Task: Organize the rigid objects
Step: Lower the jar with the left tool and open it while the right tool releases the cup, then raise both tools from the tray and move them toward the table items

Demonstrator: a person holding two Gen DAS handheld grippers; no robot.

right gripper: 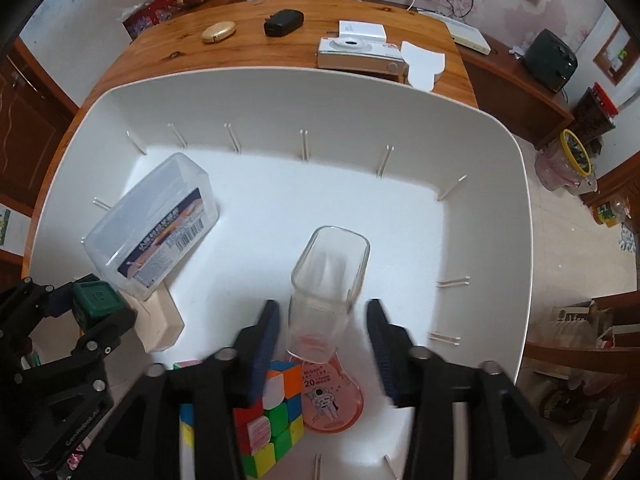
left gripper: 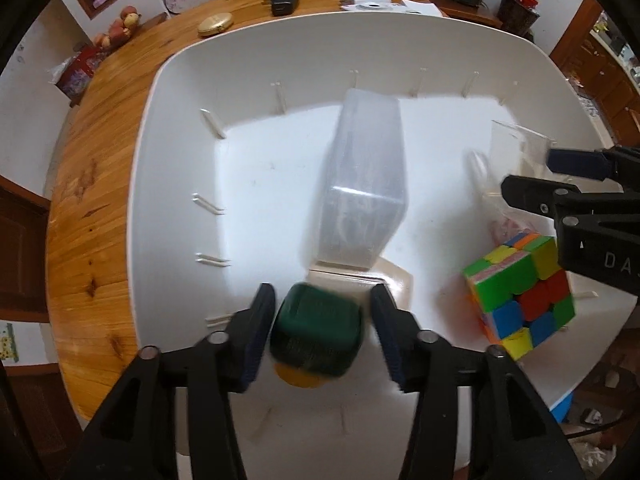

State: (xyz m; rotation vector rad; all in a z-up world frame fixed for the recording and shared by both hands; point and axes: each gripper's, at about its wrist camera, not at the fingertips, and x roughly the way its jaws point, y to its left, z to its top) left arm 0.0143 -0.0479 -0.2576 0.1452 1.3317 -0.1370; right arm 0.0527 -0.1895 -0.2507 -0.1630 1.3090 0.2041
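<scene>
A large white bin (left gripper: 176, 128) (right gripper: 500, 208) sits on a wooden table. My left gripper (left gripper: 322, 330) is open over it, with a dark green block (left gripper: 316, 336) on an orange base between its fingers, blurred; a gap shows on the right side. My right gripper (right gripper: 322, 340) is open, with a clear square glass (right gripper: 328, 284) between its fingers, touching neither. In the bin lie a clear lidded box (left gripper: 364, 184) (right gripper: 154, 224), a beige block (right gripper: 160, 318), a colour cube (left gripper: 522, 292) (right gripper: 266, 412) and a pink packet (right gripper: 334, 400).
On the table behind the bin lie a gold case (right gripper: 219, 32), a black charger (right gripper: 283, 22), a white box (right gripper: 362, 31) and a white camera (right gripper: 360, 56). The bin's walls carry thin divider ribs (right gripper: 304, 144).
</scene>
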